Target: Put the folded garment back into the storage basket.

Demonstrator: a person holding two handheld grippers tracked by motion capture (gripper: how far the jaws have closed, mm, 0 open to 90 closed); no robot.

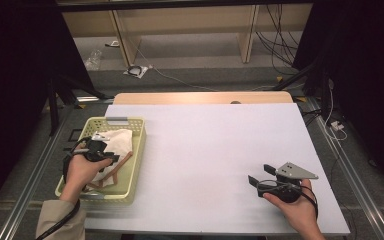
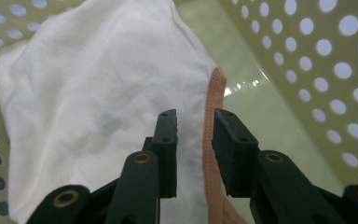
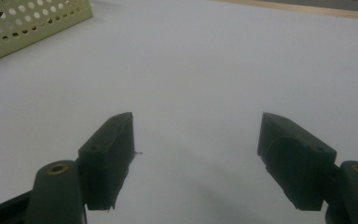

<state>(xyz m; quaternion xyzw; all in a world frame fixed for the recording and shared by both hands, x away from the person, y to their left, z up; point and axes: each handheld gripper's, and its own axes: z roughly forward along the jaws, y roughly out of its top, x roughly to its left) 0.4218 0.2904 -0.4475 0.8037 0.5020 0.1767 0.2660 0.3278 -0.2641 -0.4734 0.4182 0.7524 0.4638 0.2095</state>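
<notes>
A pale green perforated basket point(image 1: 139, 150) stands at the table's left and holds a crumpled white cloth point(image 1: 119, 139) with a pink-brown strap point(image 1: 123, 162). My left gripper point(image 1: 112, 158) reaches down into the basket over the cloth. In the left gripper view its jaws point(image 2: 195, 122) stand a little apart, straddling the white cloth's point(image 2: 98, 93) edge and the strap point(image 2: 215, 91) without pressing on them. My right gripper point(image 1: 260, 173) hovers low over the table at the front right. Its jaws point(image 3: 196, 130) are wide open with nothing between them.
The white table top point(image 1: 205, 140) stretches between the two hands. The basket wall point(image 2: 317, 70) rises close on the right of the left jaws. The basket's corner point(image 3: 28, 23) lies far off to the right gripper's upper left. Cables and shelving lie on the floor beyond the table.
</notes>
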